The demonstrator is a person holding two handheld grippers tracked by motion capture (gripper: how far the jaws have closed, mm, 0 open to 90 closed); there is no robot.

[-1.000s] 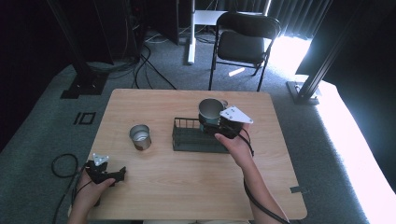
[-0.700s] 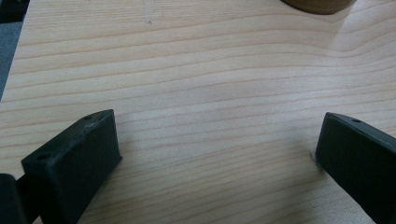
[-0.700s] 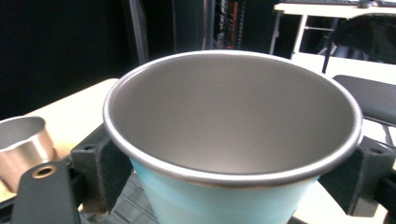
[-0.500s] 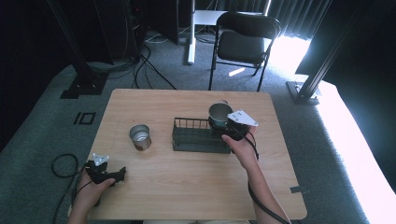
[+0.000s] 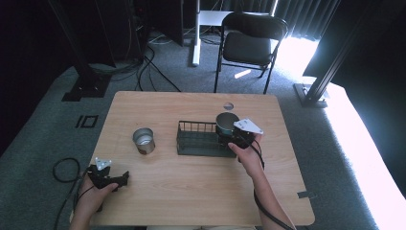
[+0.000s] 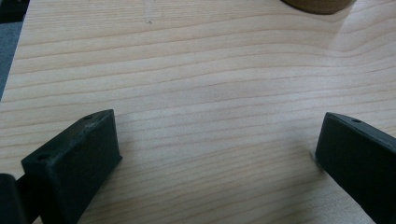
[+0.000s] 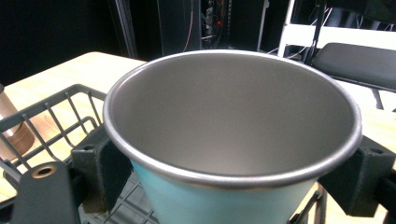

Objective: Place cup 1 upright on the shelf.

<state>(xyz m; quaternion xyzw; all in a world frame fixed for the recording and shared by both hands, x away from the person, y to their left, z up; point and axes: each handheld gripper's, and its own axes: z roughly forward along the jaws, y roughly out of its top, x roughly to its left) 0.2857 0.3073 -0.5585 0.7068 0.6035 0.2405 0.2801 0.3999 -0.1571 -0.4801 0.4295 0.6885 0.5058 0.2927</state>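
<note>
Left gripper [image 5: 125,178] rests at the table's [image 5: 191,191] near-left corner, jaws spread wide over bare wood, holding nothing. Steel cup [image 5: 143,140] stands upright left of the wire basket [image 5: 198,139], apart from it. Right gripper [image 5: 229,137] clamps the light-blue cup [image 5: 226,122] by its sides, upright, at the basket's right end, over its floor.
</note>
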